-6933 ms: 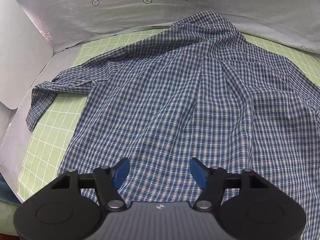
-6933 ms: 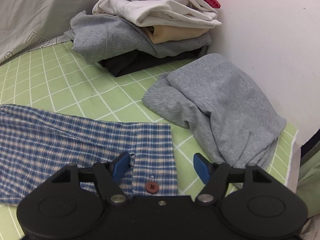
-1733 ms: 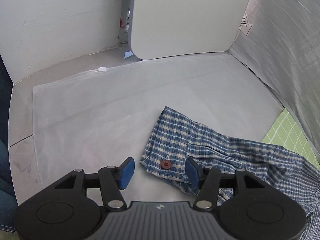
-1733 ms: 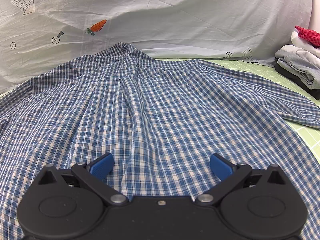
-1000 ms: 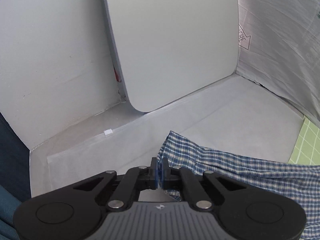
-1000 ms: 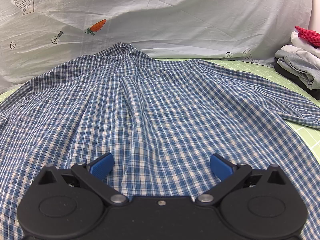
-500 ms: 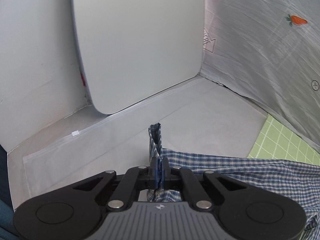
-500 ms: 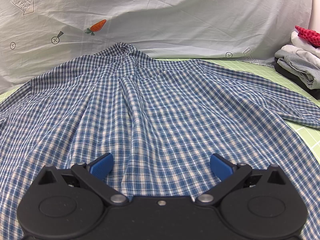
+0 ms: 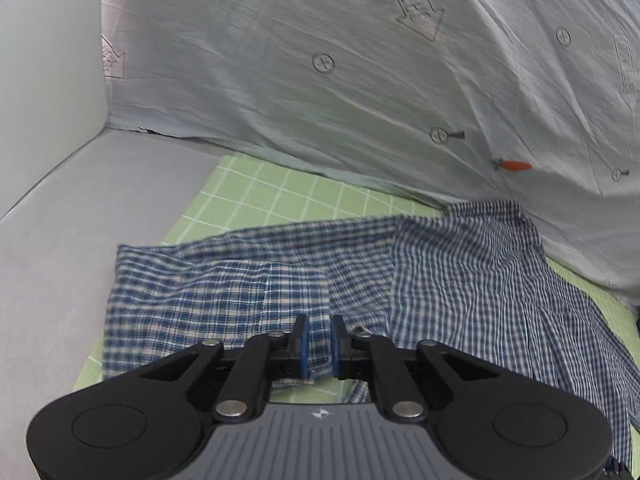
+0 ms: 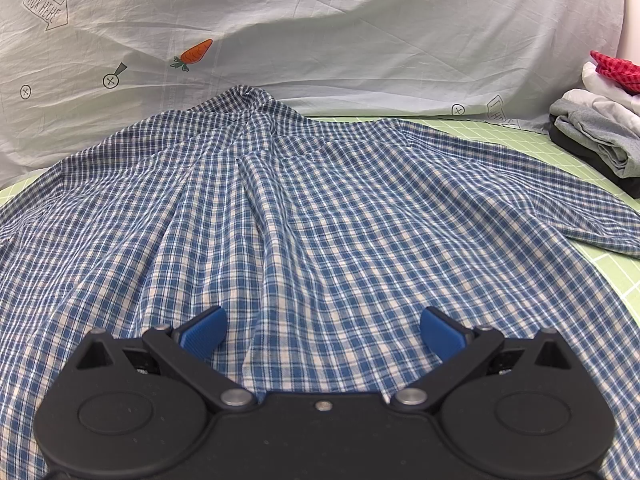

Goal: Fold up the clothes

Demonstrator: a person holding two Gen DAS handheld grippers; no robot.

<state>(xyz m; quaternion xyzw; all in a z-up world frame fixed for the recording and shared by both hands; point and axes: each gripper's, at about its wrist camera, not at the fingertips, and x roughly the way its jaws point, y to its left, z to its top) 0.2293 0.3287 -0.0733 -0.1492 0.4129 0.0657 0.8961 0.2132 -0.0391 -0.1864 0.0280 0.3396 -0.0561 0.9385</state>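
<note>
Since half a second ago the left gripper (image 9: 316, 344) has swung away from the white corner and carried the cuff (image 9: 296, 300) inward, so the sleeve (image 9: 224, 292) now lies doubled back toward the shirt (image 10: 320, 208) body. Its jaws have just been opening: they stand a narrow way apart with the cuff edge between the pads, which no longer seem to pinch it — a release, as I read it, to leave the sleeve folded over where it was laid.

Over on the right, the right gripper (image 10: 320, 332) hovers above the shirt's lower back with its jaws spread wide and nothing between them; it looks parked there, ready to pin or smooth the cloth once the sleeve is down.

Most of the shirt lies spread back-up on the green mat (image 9: 264, 196), collar (image 10: 248, 98) toward the printed sheet (image 10: 320, 32) hung behind; the folded sleeve reaches past the mat's edge onto the grey desk (image 9: 60, 240). The other sleeve (image 10: 592, 220) is stretched out to the right, not yet folded — so the fold is at an early stage.

No box or basket is in view. At the far right a pile (image 10: 592, 128) of folded clothes sits on the mat, likely where the finished shirt belongs.
</note>
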